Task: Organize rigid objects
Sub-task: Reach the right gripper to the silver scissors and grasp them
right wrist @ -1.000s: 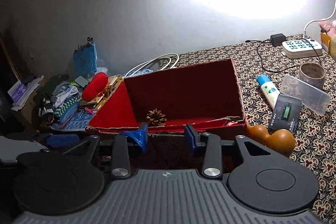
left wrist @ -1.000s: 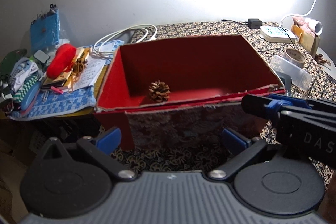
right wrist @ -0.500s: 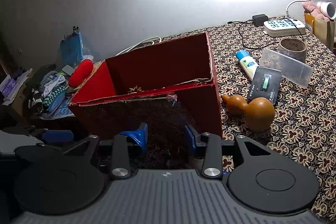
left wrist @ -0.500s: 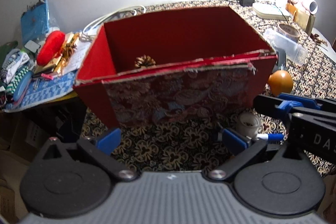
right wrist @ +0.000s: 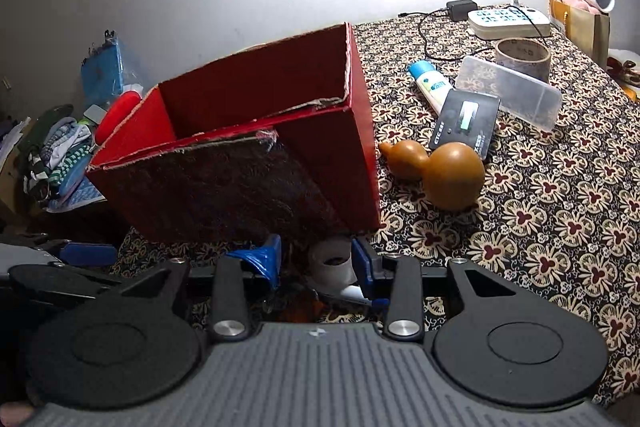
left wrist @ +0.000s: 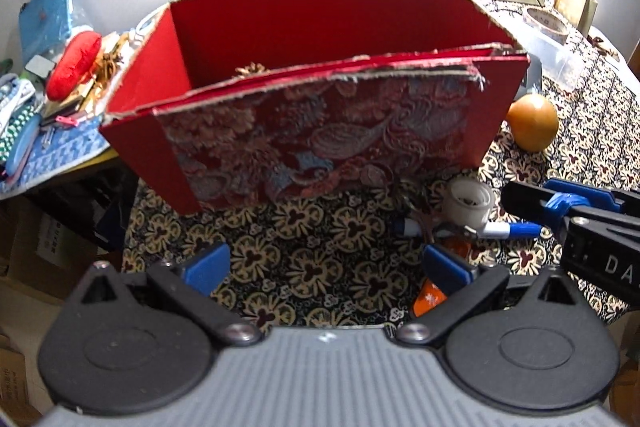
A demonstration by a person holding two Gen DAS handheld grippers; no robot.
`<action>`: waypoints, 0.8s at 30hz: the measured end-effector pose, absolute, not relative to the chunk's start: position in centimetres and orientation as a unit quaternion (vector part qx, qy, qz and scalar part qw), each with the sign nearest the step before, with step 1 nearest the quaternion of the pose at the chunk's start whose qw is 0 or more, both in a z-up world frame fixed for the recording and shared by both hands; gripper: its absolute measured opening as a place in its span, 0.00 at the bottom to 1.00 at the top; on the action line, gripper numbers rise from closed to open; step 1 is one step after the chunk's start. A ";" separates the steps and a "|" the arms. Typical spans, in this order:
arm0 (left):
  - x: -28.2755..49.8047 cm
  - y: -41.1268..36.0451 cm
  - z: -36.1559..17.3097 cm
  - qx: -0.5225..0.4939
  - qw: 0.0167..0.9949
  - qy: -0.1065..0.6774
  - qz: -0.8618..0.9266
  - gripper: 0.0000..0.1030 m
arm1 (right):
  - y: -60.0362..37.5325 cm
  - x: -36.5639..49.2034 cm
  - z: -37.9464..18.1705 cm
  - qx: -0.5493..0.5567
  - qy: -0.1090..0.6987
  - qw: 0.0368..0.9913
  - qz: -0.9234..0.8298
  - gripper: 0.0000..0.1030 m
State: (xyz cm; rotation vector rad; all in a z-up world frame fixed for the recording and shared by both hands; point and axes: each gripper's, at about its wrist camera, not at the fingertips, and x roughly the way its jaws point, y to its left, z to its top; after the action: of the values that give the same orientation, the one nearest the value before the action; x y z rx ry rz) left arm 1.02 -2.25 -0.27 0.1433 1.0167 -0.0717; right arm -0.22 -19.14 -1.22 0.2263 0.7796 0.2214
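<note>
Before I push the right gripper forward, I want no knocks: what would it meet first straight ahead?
Probably the small white cup, standing just ahead of the right gripper, near its right jaw. Beyond it stands the red box. Depth is hard to judge here.

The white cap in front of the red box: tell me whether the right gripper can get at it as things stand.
Probably yes. The white cap sits on the cloth at the tips of the right gripper, whose jaws stand apart, and nothing lies between them. The red box stands just behind.
</note>
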 end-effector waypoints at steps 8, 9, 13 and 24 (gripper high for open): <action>1.4 -2.2 -1.6 0.068 0.861 0.502 -0.049 1.00 | -18.9 -0.3 -1.9 0.119 0.396 0.905 0.102 0.22; 1.4 -2.1 -1.7 0.067 0.860 0.504 -0.050 1.00 | -18.9 -0.3 -2.0 0.119 0.397 0.904 0.103 0.22; 1.6 -2.2 -2.5 0.062 0.853 0.515 -0.052 1.00 | -19.0 -0.1 -2.4 0.116 0.407 0.900 0.107 0.22; 2.0 -3.1 -3.4 0.032 0.839 0.543 -0.036 1.00 | -20.5 1.8 -2.7 0.104 0.421 0.887 0.157 0.22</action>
State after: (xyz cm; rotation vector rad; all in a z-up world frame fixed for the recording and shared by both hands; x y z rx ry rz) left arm 2.05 -3.14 -3.38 0.0682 1.1477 -0.0761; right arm 1.84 -20.48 -2.73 0.2159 0.8748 0.3259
